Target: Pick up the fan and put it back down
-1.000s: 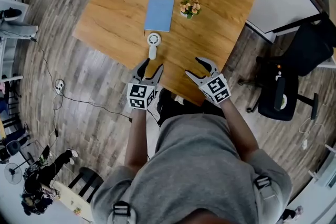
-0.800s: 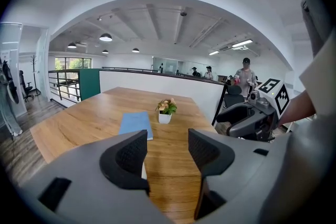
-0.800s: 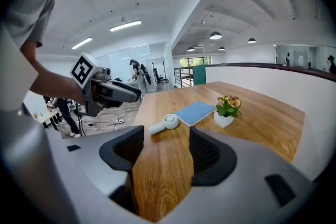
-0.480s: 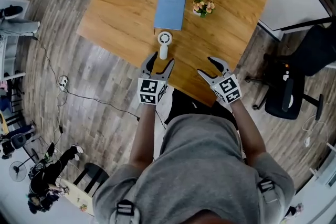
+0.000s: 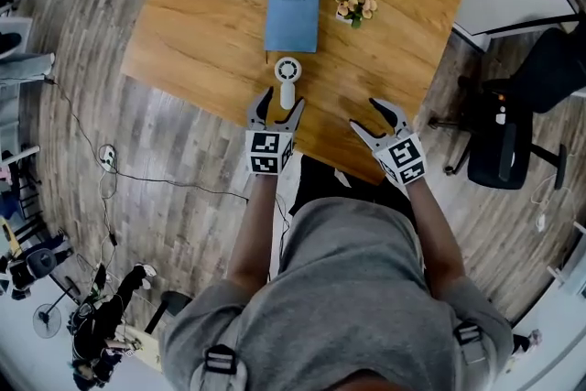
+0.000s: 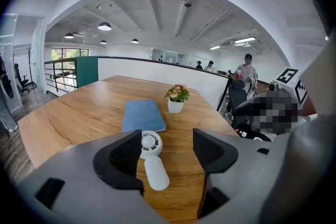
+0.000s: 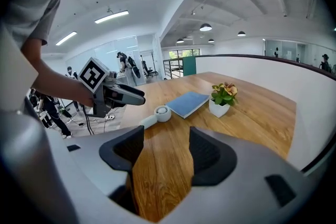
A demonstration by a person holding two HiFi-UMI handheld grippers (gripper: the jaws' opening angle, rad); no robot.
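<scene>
so that the handle (image 5: 287, 97) could be straddled, the left gripper (image 5: 280, 102) was lined up at the near edge of the table (image 5: 192, 23), jaws just opened wider, nothing pinched; the right gripper (image 5: 364, 114) was held spread, empty. just beyond, the fan (image 5: 287, 80) was laid flat.

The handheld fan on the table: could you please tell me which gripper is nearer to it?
Left. The left gripper, jaws just opened wider, straddles the handle end of the handheld fan without pressing it; the right gripper hangs open well off to its right.
</scene>
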